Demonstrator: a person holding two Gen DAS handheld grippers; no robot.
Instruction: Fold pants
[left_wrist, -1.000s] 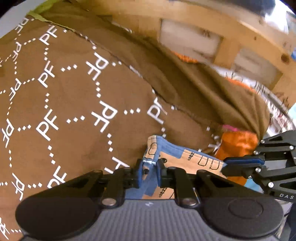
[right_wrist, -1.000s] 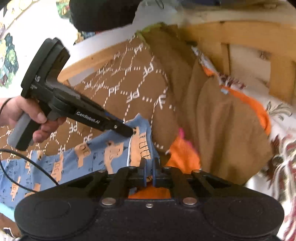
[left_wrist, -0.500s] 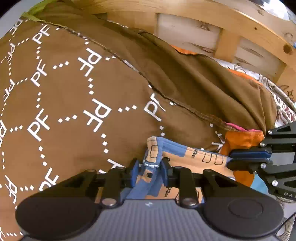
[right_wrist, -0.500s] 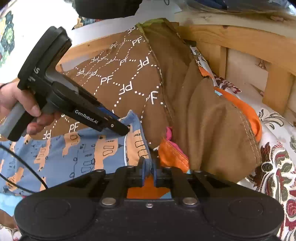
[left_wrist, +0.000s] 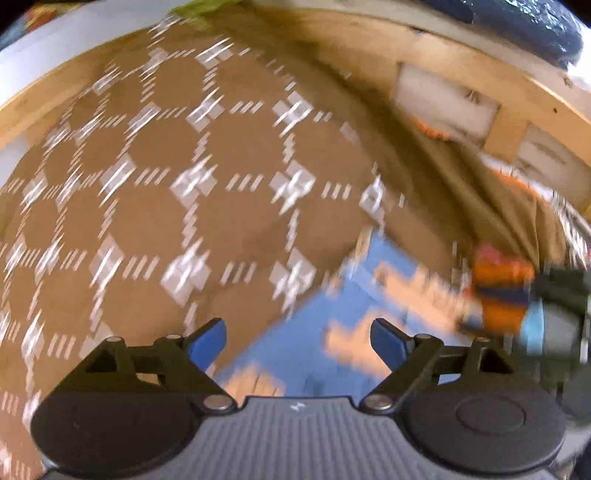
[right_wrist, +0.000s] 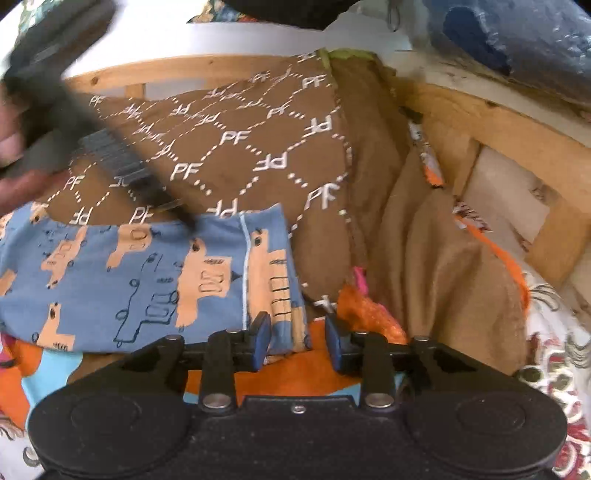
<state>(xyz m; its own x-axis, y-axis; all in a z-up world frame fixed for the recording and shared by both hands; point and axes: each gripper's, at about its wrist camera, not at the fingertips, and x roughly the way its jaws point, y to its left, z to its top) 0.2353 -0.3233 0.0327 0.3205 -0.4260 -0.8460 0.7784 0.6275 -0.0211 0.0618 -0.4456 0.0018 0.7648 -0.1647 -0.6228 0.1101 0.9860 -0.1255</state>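
Two grippers over blue pants (right_wrist: 147, 280) with orange figures, spread flat on brown cloth (right_wrist: 240, 147) printed PF. Left gripper (left_wrist: 297, 334) just sprung wide, released, nothing pinched, blue fabric lying loose beneath, view blurred. Right gripper (right_wrist: 297, 334) also just parting, pads clear of the near right corner of the pants, which sits between them, let go. Wooden frame (right_wrist: 517, 147) far right. Orange fabric (right_wrist: 369, 314) just right of the pants.
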